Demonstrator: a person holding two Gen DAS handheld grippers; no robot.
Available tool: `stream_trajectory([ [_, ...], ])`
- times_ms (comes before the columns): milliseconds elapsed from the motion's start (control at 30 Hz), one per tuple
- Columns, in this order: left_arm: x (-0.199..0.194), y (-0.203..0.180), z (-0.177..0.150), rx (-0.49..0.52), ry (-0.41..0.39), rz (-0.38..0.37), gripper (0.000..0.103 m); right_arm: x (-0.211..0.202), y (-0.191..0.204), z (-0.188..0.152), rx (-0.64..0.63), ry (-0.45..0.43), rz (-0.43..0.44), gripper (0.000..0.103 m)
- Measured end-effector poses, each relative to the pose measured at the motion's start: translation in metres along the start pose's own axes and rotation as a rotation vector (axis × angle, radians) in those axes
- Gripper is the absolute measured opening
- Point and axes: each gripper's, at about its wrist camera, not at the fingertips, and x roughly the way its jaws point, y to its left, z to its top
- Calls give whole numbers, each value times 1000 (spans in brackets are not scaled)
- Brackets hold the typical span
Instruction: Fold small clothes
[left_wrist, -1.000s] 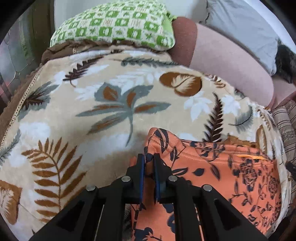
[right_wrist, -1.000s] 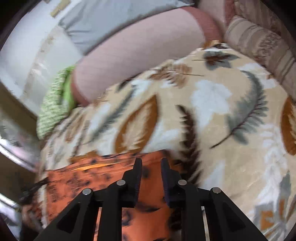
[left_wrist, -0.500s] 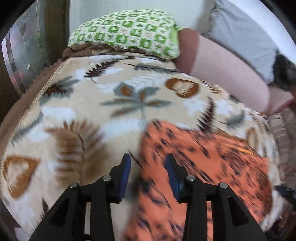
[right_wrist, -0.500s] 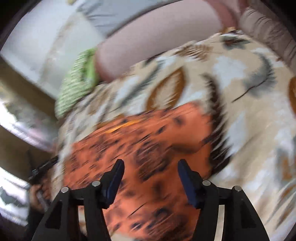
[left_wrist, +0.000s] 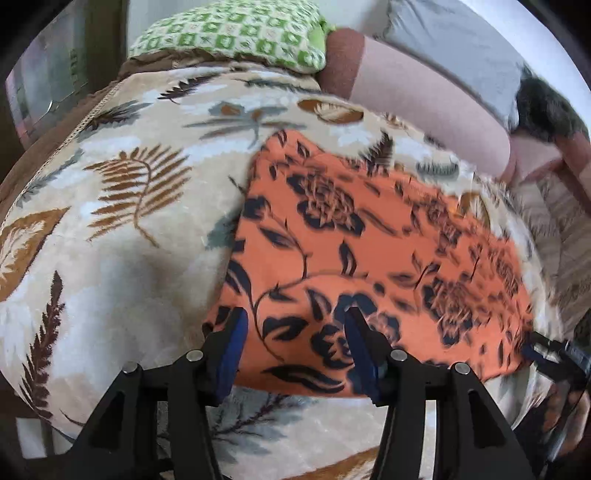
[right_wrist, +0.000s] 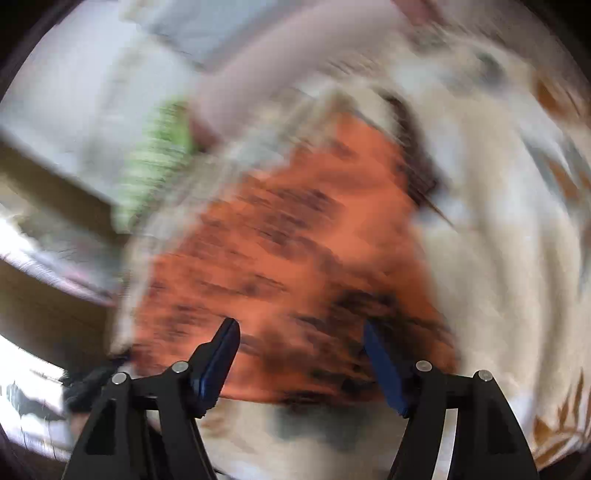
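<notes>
An orange garment with a dark floral print (left_wrist: 369, 258) lies flat on a beige leaf-patterned blanket (left_wrist: 122, 221). My left gripper (left_wrist: 295, 343) is open and empty, raised over the garment's near left edge. My right gripper (right_wrist: 301, 358) is open and empty above the garment (right_wrist: 288, 251); that view is heavily blurred. The right gripper's tip also shows at the garment's right end in the left wrist view (left_wrist: 554, 354).
A green checked pillow (left_wrist: 236, 33) lies at the head of the bed. A pink bolster (left_wrist: 424, 107) and a grey pillow (left_wrist: 450, 48) run along the far side. A dark furry object (left_wrist: 546, 110) sits at the far right. The bed edge drops off at left.
Both grippers have let go of the garment, opened wide and pulled back and up. The garment now lies flat on the blanket.
</notes>
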Motion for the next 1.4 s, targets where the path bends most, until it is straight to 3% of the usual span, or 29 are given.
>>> stream_trajectory([
  [67,0,3,-4,1,24,31,53,-23,0,-2,25,-62,36,65],
  [133,-16,4,-6,-21,-31,14,53,-38,4,-5,-5,-93,41,67],
  [200,-29,0,-7,-18,-76,-3,54,-43,0,-10,-10,-79,96,69],
  [267,-33,-2,-8,-33,-87,5,55,-43,-13,-19,28,-69,69,69],
  [400,-33,-19,-9,-28,-57,-23,56,-56,-41,-20,113,-95,99,69],
  [467,-33,-31,-10,-10,-57,-36,63,-54,-45,-21,126,-79,84,69],
  [600,-24,-65,-9,51,-41,-59,63,-47,-60,-21,210,-25,129,69],
  [867,-3,-127,1,166,-50,-70,63,-32,-66,-17,312,-2,122,70],
  [900,5,-132,3,176,-38,-58,63,-31,-64,-15,312,-7,130,66],
  [933,16,-136,4,184,-13,-32,63,-28,-57,-11,291,-9,128,42],
  [967,23,-138,3,188,5,-18,63,-30,-52,-9,264,-12,100,26],
  [1033,41,-141,1,201,43,14,63,-32,-47,-7,247,-30,60,16],
  [1100,43,-143,-3,232,17,31,63,-45,-29,-10,146,-87,-34,13],
  [1167,44,-145,-6,264,9,43,63,-43,-23,-15,101,-87,-85,13],
  [1233,47,-147,-6,273,20,51,63,-20,-32,-20,90,-15,-150,14],
  [1300,42,-147,-2,268,30,49,63,-23,-45,-23,152,-28,-85,17],
  [1367,34,-149,3,262,1,33,63,-37,-42,-18,150,-46,-90,30],
  [1400,31,-150,6,262,-13,27,63,-45,-41,-15,141,-67,-95,55],
])
